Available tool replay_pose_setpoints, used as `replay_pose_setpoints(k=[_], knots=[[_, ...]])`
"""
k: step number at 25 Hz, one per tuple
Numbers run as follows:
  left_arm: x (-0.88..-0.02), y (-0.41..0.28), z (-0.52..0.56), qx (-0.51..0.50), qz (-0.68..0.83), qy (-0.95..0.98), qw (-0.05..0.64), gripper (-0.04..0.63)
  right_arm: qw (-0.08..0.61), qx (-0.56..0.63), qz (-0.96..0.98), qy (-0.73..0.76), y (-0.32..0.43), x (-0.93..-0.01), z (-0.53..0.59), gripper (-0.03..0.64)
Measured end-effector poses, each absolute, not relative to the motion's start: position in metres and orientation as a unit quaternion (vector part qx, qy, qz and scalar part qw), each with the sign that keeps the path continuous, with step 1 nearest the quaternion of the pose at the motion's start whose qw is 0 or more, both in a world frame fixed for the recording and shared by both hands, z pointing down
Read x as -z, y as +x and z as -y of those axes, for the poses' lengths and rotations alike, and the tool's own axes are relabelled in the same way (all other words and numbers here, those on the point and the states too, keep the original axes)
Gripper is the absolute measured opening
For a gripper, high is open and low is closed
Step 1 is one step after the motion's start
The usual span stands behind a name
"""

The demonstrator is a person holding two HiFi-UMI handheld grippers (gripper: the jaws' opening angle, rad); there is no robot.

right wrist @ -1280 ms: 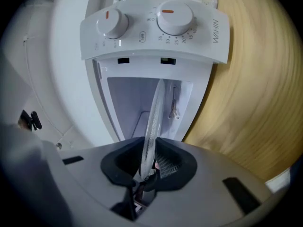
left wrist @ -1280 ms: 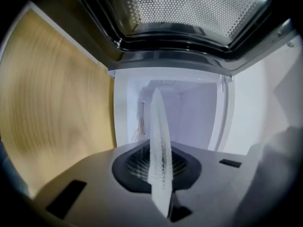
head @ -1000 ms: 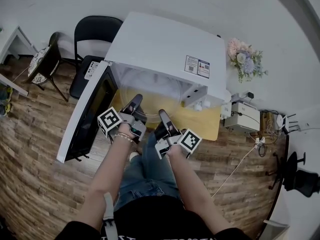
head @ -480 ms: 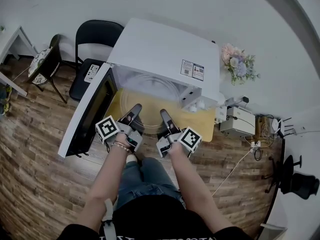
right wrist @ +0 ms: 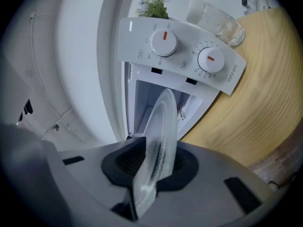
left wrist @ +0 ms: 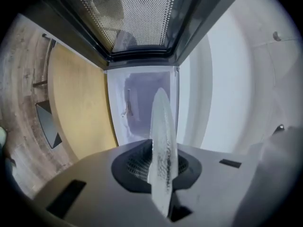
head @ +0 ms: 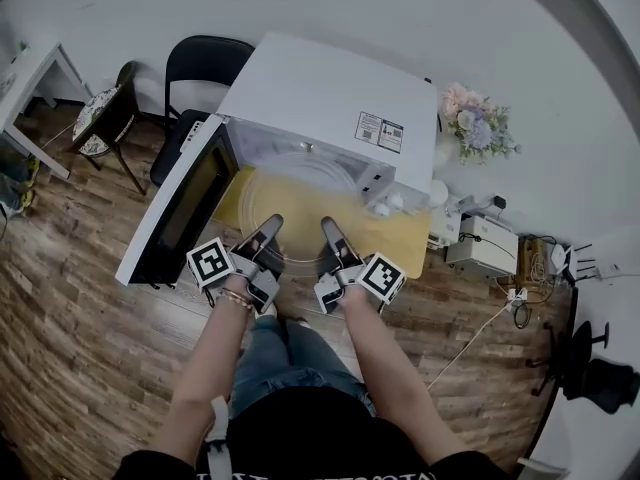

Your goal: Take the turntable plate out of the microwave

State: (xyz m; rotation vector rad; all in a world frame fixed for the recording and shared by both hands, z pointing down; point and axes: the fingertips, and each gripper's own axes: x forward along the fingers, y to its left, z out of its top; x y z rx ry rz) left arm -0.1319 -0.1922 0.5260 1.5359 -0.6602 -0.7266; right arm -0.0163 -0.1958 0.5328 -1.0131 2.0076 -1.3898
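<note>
The clear glass turntable plate (head: 300, 194) hangs level at the mouth of the white microwave (head: 330, 88), whose door (head: 185, 203) stands open to the left. My left gripper (head: 271, 231) is shut on the plate's near left rim and my right gripper (head: 330, 231) on its near right rim. In the left gripper view the plate (left wrist: 162, 136) runs edge-on through the left gripper (left wrist: 161, 174), with the cavity (left wrist: 139, 103) behind. In the right gripper view the plate (right wrist: 160, 126) is pinched in the right gripper (right wrist: 151, 167) below the control panel (right wrist: 184, 51).
The microwave stands on a yellow table (head: 405, 236). A black chair (head: 200, 68) is behind the door at the left. Flowers (head: 480, 123) and a white box with cables (head: 480, 243) are at the right. A glass jar (right wrist: 213, 18) stands beside the control panel.
Both grippers have drawn back toward me and risen a little with the plate, so more of the plate now shows in front of the microwave opening. Both grips are unchanged.
</note>
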Motion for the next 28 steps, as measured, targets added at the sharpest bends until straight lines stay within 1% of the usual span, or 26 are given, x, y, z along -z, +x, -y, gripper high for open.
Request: replay_pose_setpoints(k=[2, 5, 10, 15, 20, 28], knots=[[-0.525, -0.131, 0.182, 0.316, 0.294, 0.665, 0.609, 0.031, 0.234, 0.491, -0.756, -0.363, -0.018, -0.526, 0.188, 0.067], [-0.521, -0.128, 0.168, 0.321, 0.303, 0.674, 0.593, 0.031, 0.211, 0.478, -0.777, -0.353, -0.019, -0.519, 0.173, 0.087], [-0.500, -0.126, 0.147, 0.337, 0.319, 0.710, 0.530, 0.032, 0.198, 0.441, -0.812, -0.326, -0.015, -0.501, 0.155, 0.086], [-0.484, -0.138, 0.142, 0.363, 0.344, 0.719, 0.483, 0.032, 0.174, 0.411, -0.840, -0.309, -0.018, -0.487, 0.143, 0.089], [-0.466, -0.139, 0.142, 0.319, 0.350, 0.766, 0.435, 0.044, 0.163, 0.379, -0.857, -0.308, -0.022, -0.469, 0.138, 0.097], [-0.416, -0.142, 0.149, 0.282, 0.354, 0.816, 0.359, 0.064, 0.173, 0.313, -0.877, -0.320, -0.030, -0.422, 0.136, 0.104]])
